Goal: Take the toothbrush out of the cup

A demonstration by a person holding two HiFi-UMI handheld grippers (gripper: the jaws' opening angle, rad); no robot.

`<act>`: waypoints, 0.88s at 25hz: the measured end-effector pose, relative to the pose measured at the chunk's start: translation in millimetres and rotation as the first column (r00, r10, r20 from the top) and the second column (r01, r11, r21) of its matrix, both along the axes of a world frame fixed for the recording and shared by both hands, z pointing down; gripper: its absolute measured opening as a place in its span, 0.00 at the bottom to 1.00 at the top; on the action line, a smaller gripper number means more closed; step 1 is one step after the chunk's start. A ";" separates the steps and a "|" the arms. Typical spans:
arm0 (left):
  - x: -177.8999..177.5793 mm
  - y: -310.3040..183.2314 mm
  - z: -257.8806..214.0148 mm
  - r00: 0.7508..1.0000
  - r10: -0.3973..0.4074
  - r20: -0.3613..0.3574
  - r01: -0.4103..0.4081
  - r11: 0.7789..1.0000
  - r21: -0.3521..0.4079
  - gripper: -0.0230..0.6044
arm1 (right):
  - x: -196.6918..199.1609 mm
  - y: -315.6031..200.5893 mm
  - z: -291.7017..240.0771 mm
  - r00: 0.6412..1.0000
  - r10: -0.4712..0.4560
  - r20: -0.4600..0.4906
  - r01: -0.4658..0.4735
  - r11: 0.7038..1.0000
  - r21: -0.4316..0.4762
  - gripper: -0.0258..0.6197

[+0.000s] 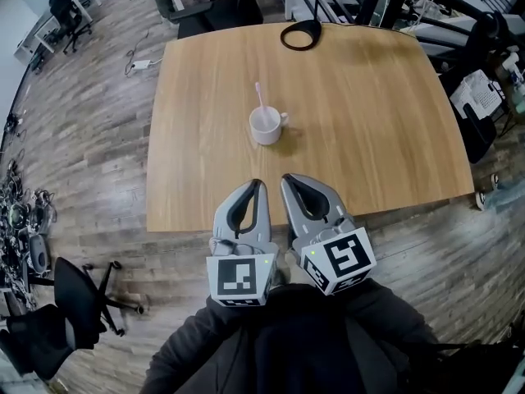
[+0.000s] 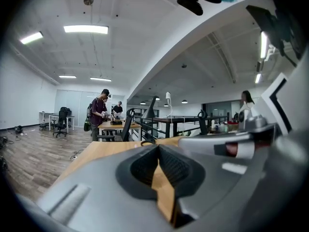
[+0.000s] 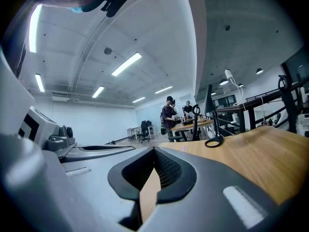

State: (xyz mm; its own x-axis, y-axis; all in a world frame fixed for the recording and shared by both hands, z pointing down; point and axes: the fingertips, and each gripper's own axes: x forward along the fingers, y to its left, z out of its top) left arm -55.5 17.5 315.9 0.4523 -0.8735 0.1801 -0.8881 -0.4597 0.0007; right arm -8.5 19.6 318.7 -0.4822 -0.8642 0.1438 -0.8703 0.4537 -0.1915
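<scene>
A white cup with a handle stands near the middle of the wooden table. A pale pink toothbrush stands in it and leans toward the far side. Both grippers hover side by side over the table's near edge, short of the cup and pointing at it. My left gripper is shut with nothing between its jaws, and its closed tips show in the left gripper view. My right gripper is also shut and empty. In both gripper views the jaws hide the cup.
A black lamp with a ring-shaped base stands at the table's far edge. A black office chair sits on the floor at the near left, and cables lie further left. Desks with people stand far behind the table.
</scene>
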 end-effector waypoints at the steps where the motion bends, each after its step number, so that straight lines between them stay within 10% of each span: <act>1: 2.5 -8.8 0.4 1.000 -0.004 0.004 0.004 1.000 -0.003 0.05 | 2.2 -8.7 0.9 1.000 -0.004 0.004 0.004 1.000 -0.003 0.04; 22: 42.8 -104.3 -1.0 0.990 -0.118 0.075 0.119 0.993 -0.007 0.05 | 32.2 -112.7 1.5 0.987 -0.144 0.068 0.144 0.990 -0.005 0.04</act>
